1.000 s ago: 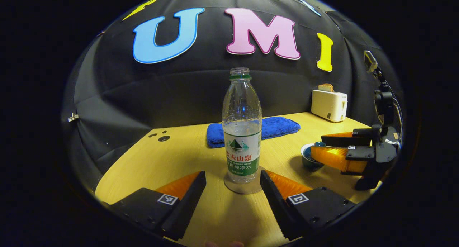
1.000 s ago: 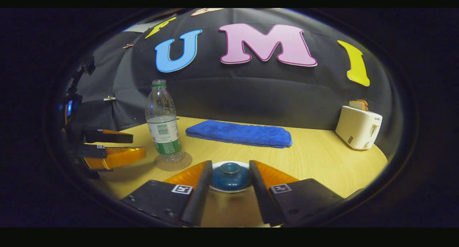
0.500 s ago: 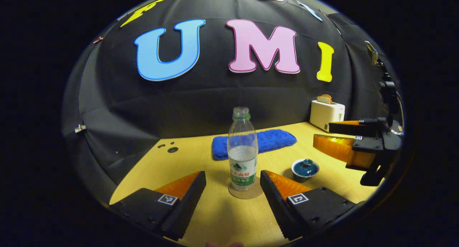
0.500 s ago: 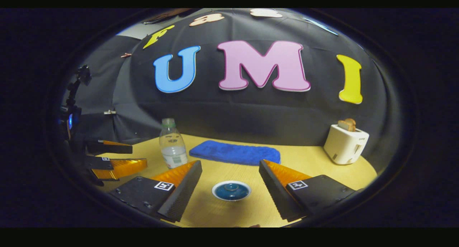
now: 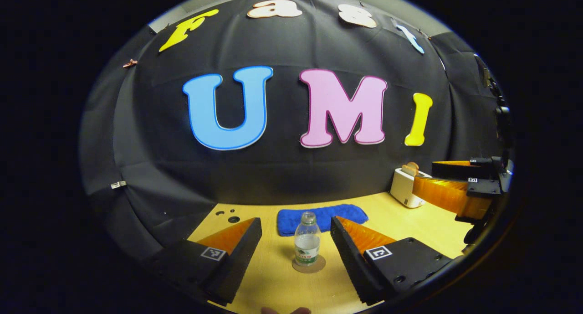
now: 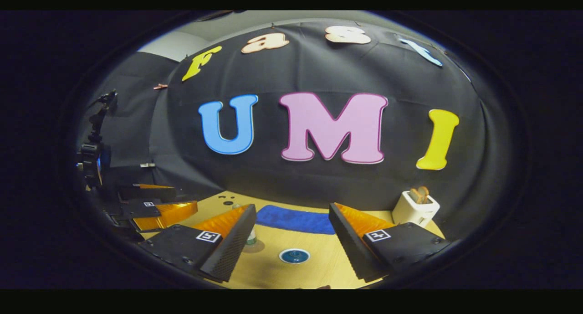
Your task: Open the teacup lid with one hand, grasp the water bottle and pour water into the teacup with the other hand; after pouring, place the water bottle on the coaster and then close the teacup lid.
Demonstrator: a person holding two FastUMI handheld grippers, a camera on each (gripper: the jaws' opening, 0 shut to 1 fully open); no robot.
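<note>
On the pale wooden desk [image 5: 273, 286], the clear plastic water bottle with a green label [image 5: 307, 244] is standing upright on the round translucent coaster [image 5: 309, 264], and the small blue-glazed teacup [image 6: 294, 255] is sitting to its right with its blue lid on. Both are sitting well apart from the grippers.

The left gripper [image 5: 296, 250] is hovering high and well back, its fingers spread wide and gripping nothing, the bottle framed between them far below. The right gripper [image 6: 291, 241] is likewise hanging open and empty above the teacup; in the left gripper view it is showing at the right edge, level with the cream toaster with toast in its slots [image 5: 403, 188].

Judging by this layout, every step of the task is looking finished: bottle on coaster, lid seated. Equally, nothing may have begun; the pictures alone are not settling it. If work remains, the next move is calling for a long descent of the right gripper onto the lid knob.

Room is looking generous. The folded blue towel [image 5: 321, 217] is lying behind the bottle near the wall, the toaster is sitting at the far right corner, and the desk's near edge is running just under both grippers.
</note>
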